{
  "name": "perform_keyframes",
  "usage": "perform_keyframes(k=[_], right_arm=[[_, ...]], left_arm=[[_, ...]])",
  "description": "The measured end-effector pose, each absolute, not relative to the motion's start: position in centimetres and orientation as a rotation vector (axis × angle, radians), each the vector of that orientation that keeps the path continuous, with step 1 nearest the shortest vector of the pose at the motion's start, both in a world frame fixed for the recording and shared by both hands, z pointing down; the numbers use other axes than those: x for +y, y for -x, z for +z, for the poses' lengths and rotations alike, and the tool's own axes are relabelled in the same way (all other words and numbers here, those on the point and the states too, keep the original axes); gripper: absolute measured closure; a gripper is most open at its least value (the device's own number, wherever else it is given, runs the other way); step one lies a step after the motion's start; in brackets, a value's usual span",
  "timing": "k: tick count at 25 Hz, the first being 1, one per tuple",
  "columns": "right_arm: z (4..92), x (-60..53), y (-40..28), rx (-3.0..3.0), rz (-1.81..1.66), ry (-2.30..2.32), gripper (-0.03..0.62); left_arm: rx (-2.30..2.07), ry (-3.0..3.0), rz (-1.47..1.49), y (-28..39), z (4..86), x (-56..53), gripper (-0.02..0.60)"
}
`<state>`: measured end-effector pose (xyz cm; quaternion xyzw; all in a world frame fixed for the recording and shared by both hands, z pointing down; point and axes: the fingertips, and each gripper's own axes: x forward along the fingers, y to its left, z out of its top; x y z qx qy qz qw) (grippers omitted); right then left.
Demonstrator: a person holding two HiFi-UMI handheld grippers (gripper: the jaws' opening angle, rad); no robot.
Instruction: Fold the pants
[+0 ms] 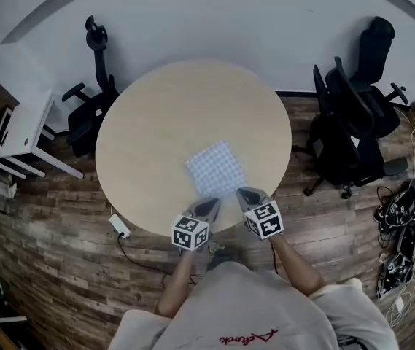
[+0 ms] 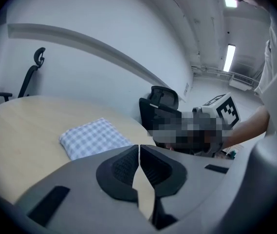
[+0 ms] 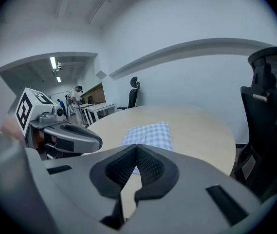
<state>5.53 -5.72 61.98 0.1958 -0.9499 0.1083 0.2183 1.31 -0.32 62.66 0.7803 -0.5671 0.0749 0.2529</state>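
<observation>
The pants [image 1: 216, 168] lie as a compact checked square on the round table [image 1: 156, 122], toward five o'clock from its centre. They look fully folded. The left gripper [image 1: 208, 206] at the bundle's six o'clock and the right gripper [image 1: 247, 195] at its five o'clock have their jaws pressed together on nothing. Both appear clear of the cloth, probably because nothing is left to grip.
</observation>
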Motion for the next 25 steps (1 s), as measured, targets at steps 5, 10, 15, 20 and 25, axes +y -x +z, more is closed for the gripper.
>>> perform_keyframes(k=[5,10,15,20,25], right_arm=[[61.2,-2.7,-10.5,-2.673,0.299,-0.526,0.565],[60.1,0.7,-15.3,-2.721,0.27,-0.502,0.565],[59.7,4.4,-18.8,-2.742,0.259,-0.456,0.565],[59.0,7.8,-20.2,-2.758,0.241,-0.442,0.565],[58.7,11.1,-20.0,-2.759,0.215,-0.424,0.565]], left_arm=[[-1.574,-2.106,0.241,-6.6,62.2,2.6,0.544],[-1.588,-2.093,0.244,-12.9,62.2,6.0,0.545],[-1.616,-2.087,0.251,-17.4,62.1,9.7,0.543],[-1.66,-2.073,0.233,-18.7,61.3,13.1,0.545],[-1.701,-2.064,0.206,-17.8,60.6,16.0,0.543]])
